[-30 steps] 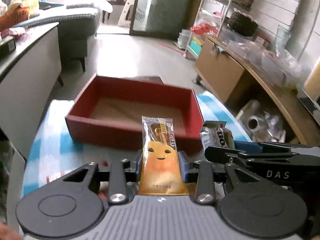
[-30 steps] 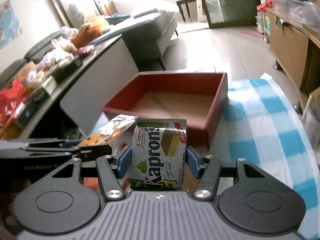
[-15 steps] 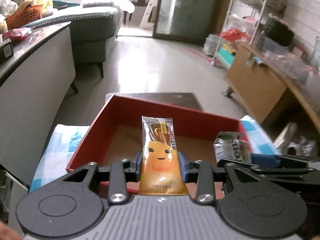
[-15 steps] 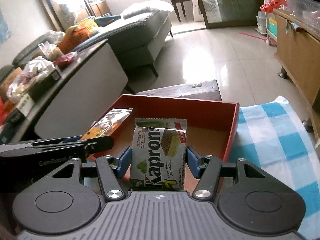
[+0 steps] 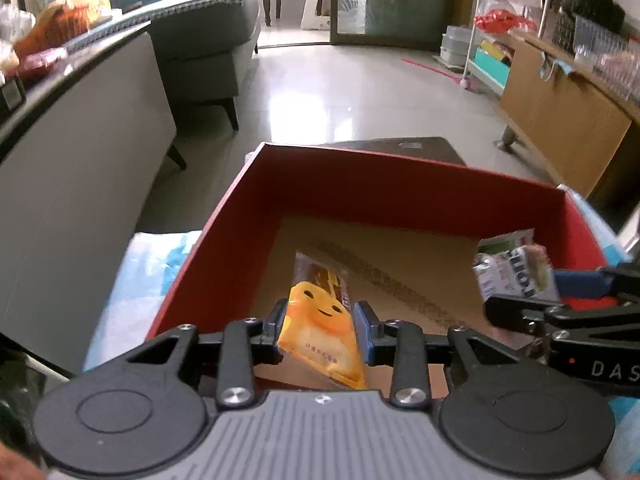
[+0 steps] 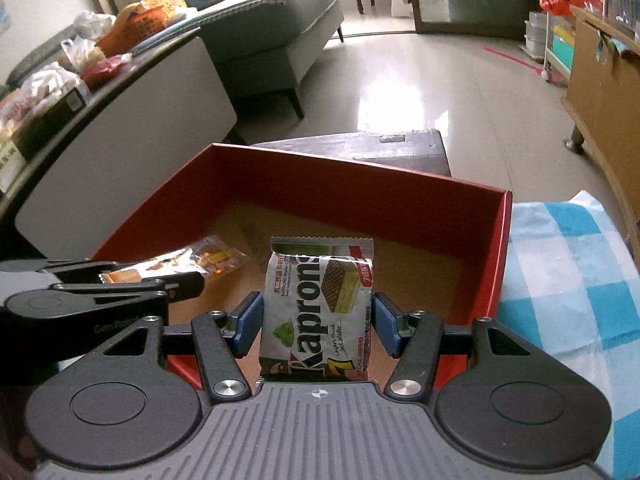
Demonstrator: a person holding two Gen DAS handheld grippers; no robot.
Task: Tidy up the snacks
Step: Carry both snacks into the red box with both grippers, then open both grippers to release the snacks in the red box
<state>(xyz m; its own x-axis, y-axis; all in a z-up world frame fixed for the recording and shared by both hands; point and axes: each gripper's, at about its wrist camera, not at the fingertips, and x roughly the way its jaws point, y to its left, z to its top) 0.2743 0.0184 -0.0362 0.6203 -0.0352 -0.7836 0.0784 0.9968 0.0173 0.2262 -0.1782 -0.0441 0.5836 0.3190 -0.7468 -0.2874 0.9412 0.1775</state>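
Note:
A red open box with a brown floor stands on the checked cloth; it also shows in the right wrist view. My left gripper is over the box's near left part, and the orange snack pack sits tilted between its blue pads, which look slightly parted. My right gripper holds a white and green Kaprons wafer pack upright over the box's near right part, with small gaps beside the pads. The wafer pack and the orange pack each show in the other view.
A blue and white checked cloth covers the table right of the box. A white counter with bags on it stands on the left. A grey sofa and a wooden cabinet stand beyond on the tiled floor.
Both grippers have moved forward and down, from in front of the box to over its inside. The orange pack has tilted and sunk between the left pads. The right pads look slightly wider.

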